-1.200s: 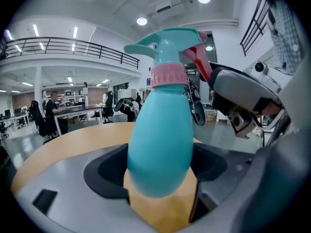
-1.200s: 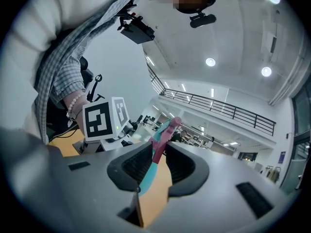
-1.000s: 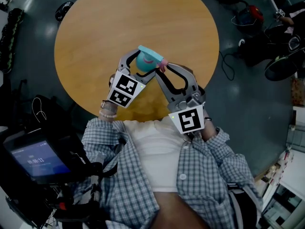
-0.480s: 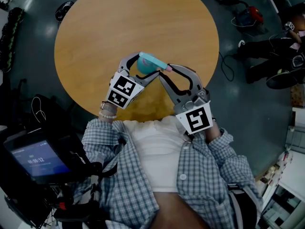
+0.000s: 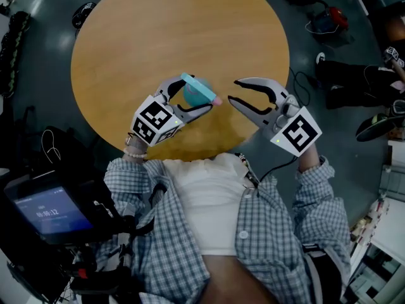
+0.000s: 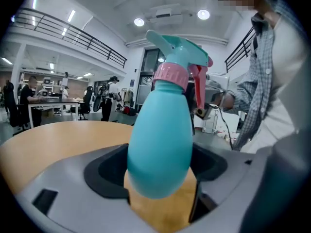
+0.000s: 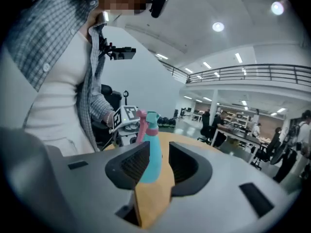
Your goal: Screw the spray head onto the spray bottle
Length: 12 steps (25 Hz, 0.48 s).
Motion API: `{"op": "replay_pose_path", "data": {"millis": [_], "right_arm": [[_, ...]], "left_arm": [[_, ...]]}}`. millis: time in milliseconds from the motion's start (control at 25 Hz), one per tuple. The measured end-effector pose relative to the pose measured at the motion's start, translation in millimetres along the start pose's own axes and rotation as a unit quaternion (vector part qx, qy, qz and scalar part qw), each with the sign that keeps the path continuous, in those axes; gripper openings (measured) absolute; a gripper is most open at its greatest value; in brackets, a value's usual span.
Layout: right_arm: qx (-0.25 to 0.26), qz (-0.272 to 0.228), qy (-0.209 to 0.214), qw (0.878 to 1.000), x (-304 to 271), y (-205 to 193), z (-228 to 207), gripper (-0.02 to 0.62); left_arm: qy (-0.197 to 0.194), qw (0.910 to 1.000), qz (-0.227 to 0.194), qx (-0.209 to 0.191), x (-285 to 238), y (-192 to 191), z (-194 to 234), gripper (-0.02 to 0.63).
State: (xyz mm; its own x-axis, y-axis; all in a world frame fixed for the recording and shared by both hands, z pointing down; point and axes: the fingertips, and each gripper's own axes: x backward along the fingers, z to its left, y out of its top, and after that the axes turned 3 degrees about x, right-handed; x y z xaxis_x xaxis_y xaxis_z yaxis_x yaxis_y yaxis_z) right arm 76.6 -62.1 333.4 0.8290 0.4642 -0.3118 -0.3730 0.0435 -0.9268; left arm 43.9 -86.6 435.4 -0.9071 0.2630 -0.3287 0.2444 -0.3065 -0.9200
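A teal spray bottle (image 5: 192, 94) with a pink collar (image 6: 171, 74) and a teal spray head (image 6: 181, 47) sitting on it is held over the round wooden table (image 5: 177, 30). My left gripper (image 5: 197, 92) is shut on the bottle's body (image 6: 158, 144), both jaws pressed against its sides. My right gripper (image 5: 233, 91) stands open to the right of the bottle, apart from it, with nothing between its jaws. In the right gripper view the bottle (image 7: 151, 147) shows at a distance beyond the open right gripper (image 7: 159, 166), with the left gripper's marker cube (image 7: 125, 115) beside it.
The table's near edge (image 5: 190, 157) runs just below both grippers. Black bags and cables (image 5: 329, 21) lie on the dark floor at the right. A device with a lit screen (image 5: 47, 211) sits at the lower left. People work at desks far off (image 6: 29, 89).
My right gripper has let go of the spray head and drawn away to the right. My left gripper has shifted slightly left with the bottle.
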Motion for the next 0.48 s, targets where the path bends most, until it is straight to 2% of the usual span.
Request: {"op": "replay_pose_path", "data": {"millis": [120, 280, 480], "right_arm": [[0.009, 0.001, 0.065, 0.998, -12.8, 2.2, 3.7, 0.1], [0.019, -0.007, 0.15, 0.988, -25.7, 16.1, 18.8, 0.12], [0.085, 0.012, 0.211, 0.974, -32.6, 23.7, 35.4, 0.129]], "left_arm": [[-0.044, 0.999, 0.002, -0.005, 1.7, 1.8, -17.2, 0.394], [-0.092, 0.9956, 0.009, -0.011, 5.1, 2.1, -35.7, 0.394], [-0.127, 0.9916, 0.022, -0.013, 6.7, -0.2, -50.7, 0.394]]}}
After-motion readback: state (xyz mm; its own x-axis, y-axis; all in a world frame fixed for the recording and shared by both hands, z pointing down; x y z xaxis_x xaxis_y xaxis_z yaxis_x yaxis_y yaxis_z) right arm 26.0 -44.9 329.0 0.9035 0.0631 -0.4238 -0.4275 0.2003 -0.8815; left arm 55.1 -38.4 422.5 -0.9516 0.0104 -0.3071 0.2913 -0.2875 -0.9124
